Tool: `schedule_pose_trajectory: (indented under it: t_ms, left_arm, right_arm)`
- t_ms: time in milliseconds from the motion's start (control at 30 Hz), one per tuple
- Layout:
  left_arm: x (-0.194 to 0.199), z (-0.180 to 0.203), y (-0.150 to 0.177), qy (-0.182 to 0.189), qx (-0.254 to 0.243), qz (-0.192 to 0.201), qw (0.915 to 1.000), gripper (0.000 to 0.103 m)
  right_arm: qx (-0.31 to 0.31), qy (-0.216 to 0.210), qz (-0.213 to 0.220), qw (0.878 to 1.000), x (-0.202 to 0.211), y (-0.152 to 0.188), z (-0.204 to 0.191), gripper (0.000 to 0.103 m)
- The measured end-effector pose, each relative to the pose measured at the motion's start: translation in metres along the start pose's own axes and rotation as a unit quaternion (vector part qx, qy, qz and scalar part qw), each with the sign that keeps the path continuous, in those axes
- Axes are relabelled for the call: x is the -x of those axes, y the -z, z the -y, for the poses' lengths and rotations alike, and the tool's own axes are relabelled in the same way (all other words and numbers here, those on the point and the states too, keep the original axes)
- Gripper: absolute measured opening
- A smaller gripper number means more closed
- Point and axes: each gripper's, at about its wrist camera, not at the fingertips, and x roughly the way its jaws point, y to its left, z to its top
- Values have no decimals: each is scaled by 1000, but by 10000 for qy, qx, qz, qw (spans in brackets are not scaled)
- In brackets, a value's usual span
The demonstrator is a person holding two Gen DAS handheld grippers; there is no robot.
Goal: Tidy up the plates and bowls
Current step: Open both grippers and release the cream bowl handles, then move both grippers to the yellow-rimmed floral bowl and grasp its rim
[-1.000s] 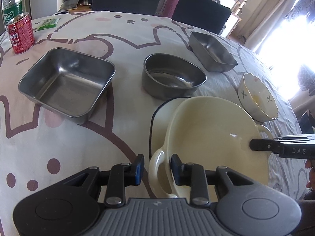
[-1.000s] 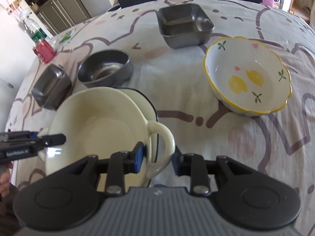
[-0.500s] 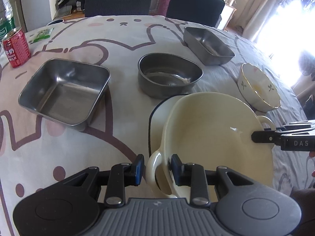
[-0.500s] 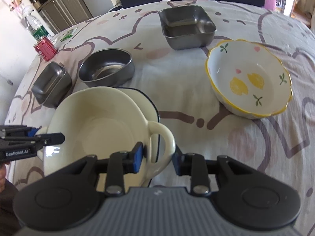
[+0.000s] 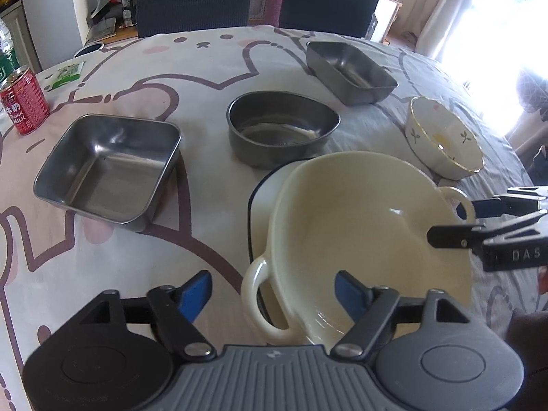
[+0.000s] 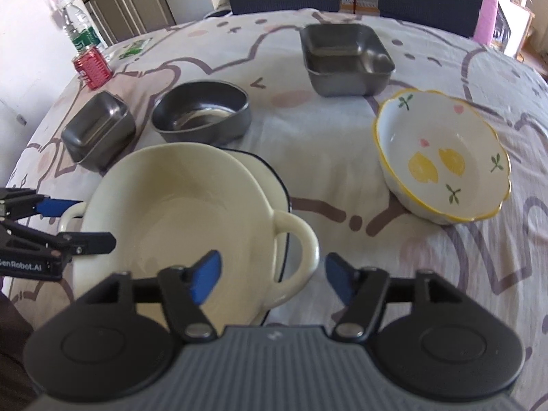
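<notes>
Both my grippers angle steeply down over the near edge of the surface, one at each end of the cream two-handled bowl (image 5: 363,226). My left gripper (image 5: 274,294) has just been opening: its blue pads (image 5: 195,291) now stand wide apart, one either side of the bowl's near loop handle (image 5: 255,303), and neither presses on it. My right gripper (image 6: 270,275) has just been opening too; the other handle (image 6: 301,250) sits between its spread pads, released.

The bowl rests inside a white plate with a dark rim (image 5: 258,202), which pokes out from under it on the far side. Both sit near the front edge of the surface (image 5: 205,68), on a pale cloth printed with cartoon outlines.

Further back stand an oval steel bowl (image 5: 282,130), just beyond the plate, a square steel dish (image 5: 109,167) toward the left edge, and another steel dish (image 5: 349,70) toward the far right. A white bowl painted with lemons (image 6: 441,161) sits at the right edge, well apart from the cream one.

My left view shows the right gripper reaching in from the right side with its fingers parted around the far handle; my right view shows the left gripper coming in at the left in the same way. Only the right view shows the lemon bowl's painted inside clearly, and a plastic bottle (image 6: 80,30) behind the red drink can (image 6: 92,68) at the far left corner. The left view catches the bright window and two dark chairs (image 5: 191,0) beyond the far edge.
</notes>
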Motion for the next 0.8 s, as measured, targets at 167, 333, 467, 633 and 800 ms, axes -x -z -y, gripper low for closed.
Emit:
schedule_pose_trajectory:
  t_ms: [167,333,467,633,800]
  left_arm:
    - [10,1,3,-32,20,170,9998,93]
    - [22,0,7,-93,95,228,9997,98]
    - [37,4,11,-61,151,360,9992,102]
    - [61,17,13,20,50,700,9975,103]
    - [86,39,10,-49,-223,1182,9927,103]
  right_arm:
    - [77,-1,259,9996,8,4,-5,97]
    - [167,-23,462,9988,19,8,-11,103]
    - [244,-68,638,9976,31,13,-15,103]
    - [495,65,935,9944,55,22,-24,103]
    - [367,-24,1453,9887,89,29,-15,103]
